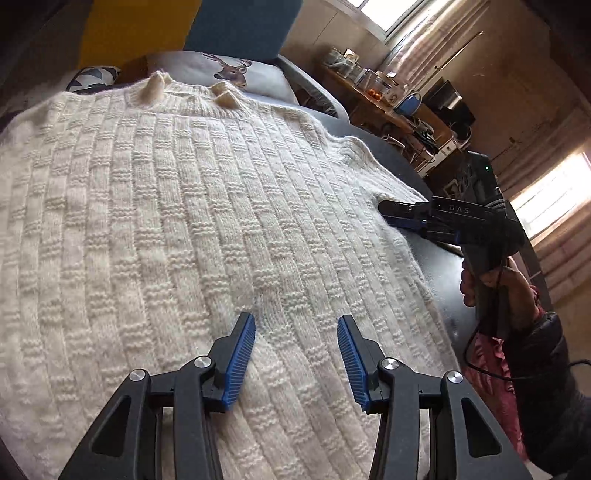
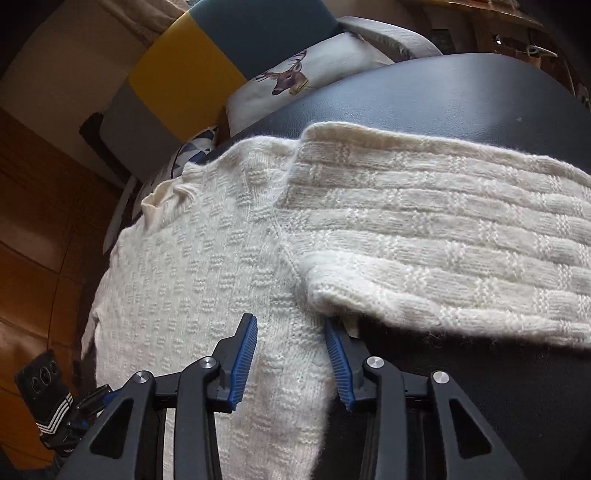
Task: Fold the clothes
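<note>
A cream knitted sweater (image 1: 177, 206) lies spread flat on a dark padded surface (image 1: 439, 280), collar at the far end. My left gripper (image 1: 295, 317) hovers open just over its lower body, nothing between the fingers. A hand holds my right gripper (image 1: 388, 212) at the sweater's right edge, by the armpit. In the right wrist view the right gripper (image 2: 290, 320) is open, and the sweater's (image 2: 192, 258) side edge lies between its fingers. The sleeve (image 2: 443, 229) stretches off to the right; its underarm corner touches the right finger (image 2: 338, 354).
A deer-print pillow (image 1: 229, 70) and yellow and blue cushions (image 1: 140, 29) sit beyond the collar. A cluttered wooden table (image 1: 388, 99) stands at the far right. Bare dark surface (image 2: 480, 387) lies beside the sleeve. A phone-like device (image 2: 40, 384) shows at the lower left.
</note>
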Available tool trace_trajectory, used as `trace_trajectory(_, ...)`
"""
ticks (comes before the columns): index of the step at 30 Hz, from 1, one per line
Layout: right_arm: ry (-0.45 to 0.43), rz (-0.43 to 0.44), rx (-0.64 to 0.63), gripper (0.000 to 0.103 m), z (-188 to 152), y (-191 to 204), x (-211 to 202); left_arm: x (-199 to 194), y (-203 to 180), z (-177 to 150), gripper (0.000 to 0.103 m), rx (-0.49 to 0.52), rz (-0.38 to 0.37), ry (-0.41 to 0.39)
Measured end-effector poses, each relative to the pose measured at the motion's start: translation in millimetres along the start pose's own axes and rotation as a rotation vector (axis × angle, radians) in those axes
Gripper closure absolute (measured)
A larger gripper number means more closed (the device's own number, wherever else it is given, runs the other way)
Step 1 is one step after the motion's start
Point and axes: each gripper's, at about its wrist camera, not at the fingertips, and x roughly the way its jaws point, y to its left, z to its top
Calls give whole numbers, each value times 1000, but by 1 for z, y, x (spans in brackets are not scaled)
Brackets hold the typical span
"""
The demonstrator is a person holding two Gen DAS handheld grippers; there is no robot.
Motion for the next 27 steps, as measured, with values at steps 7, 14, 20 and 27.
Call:
trace_trajectory(7,-27,91,-95,58,-47,49,-39,-59,23,-18,45,-53,55,-118)
trace_trajectory(14,-60,-50,40,61,-85,28,-18,-76,64,-54,47,-114,193,-111)
trace_trajectory(20,-128,-3,-22,54,-100,68,-31,-124,62,-76,46,-141,196,-210)
trace_trajectory(27,-84,0,-182,54,-138,121,-7,-140,81,-118,46,-207,235,-184)
